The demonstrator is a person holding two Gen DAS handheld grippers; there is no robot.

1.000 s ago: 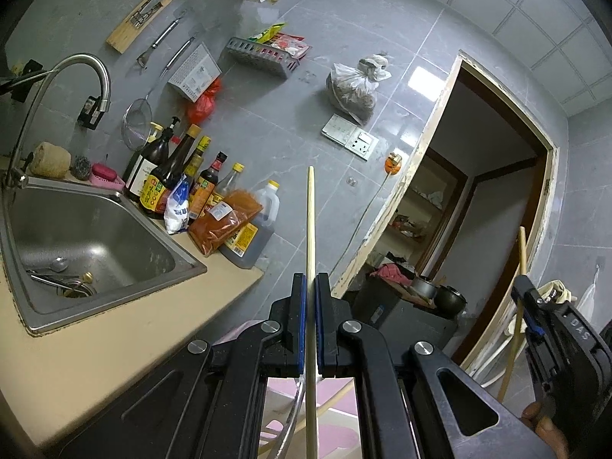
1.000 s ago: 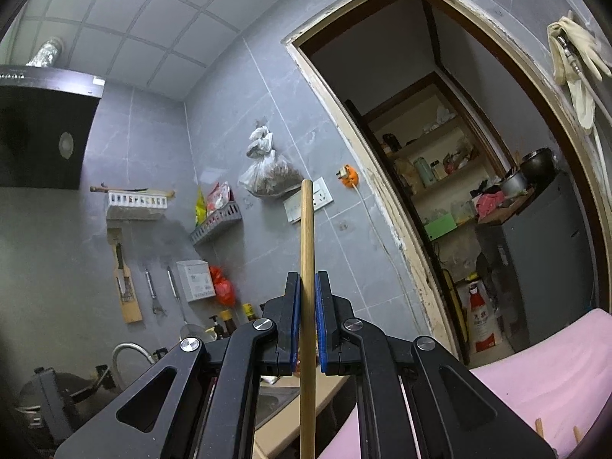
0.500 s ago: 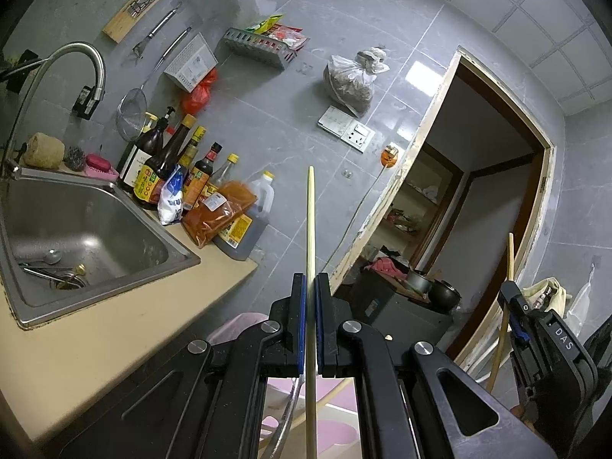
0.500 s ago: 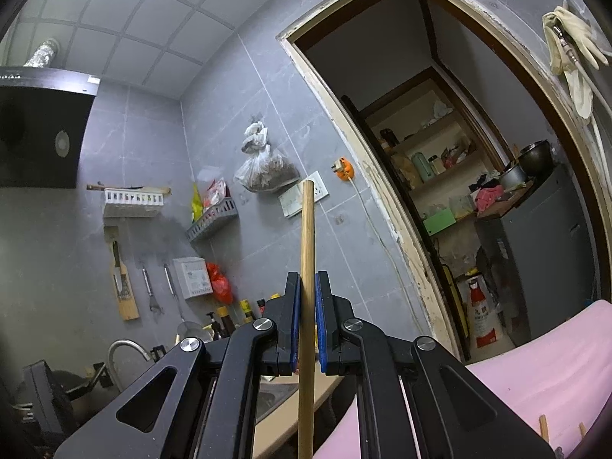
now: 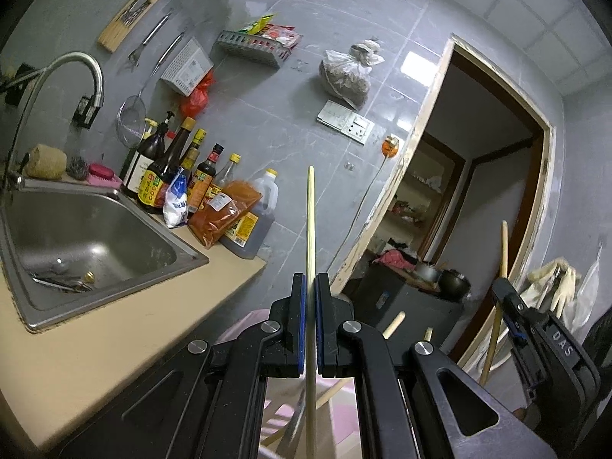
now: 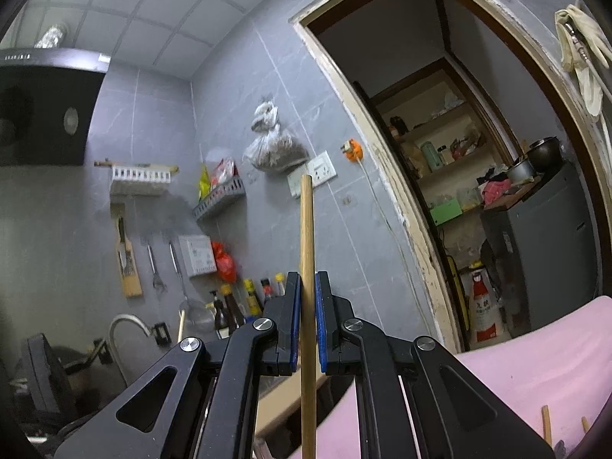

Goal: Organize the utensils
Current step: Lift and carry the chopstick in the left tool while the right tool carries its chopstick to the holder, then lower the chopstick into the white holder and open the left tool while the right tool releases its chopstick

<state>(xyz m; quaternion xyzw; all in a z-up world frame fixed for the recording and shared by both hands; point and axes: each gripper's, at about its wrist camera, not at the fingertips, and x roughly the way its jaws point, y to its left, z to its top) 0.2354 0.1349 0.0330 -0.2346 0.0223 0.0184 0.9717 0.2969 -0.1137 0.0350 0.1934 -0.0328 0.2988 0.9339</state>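
Left wrist | left tool (image 5: 310, 287) clamps pale chopstick (image 5: 310, 222) | right tool (image 5: 508, 298) reads "DAS", clamps brown chopstick (image 6: 306, 237)

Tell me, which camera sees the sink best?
The left wrist view. It looks down into the steel sink, showing its basin, drain and curved faucet. The right wrist view catches only the faucet low at the left; the basin is hidden.

A pale cream chopstick (image 5: 310, 229) is clamped between blue-lined black pads, a tan-brown chopstick (image 6: 307, 252) is seen likewise, grey tiles (image 5: 267, 130) are shown at twelve o'clock, and a pink cloth (image 6: 535, 363) at four o'clock
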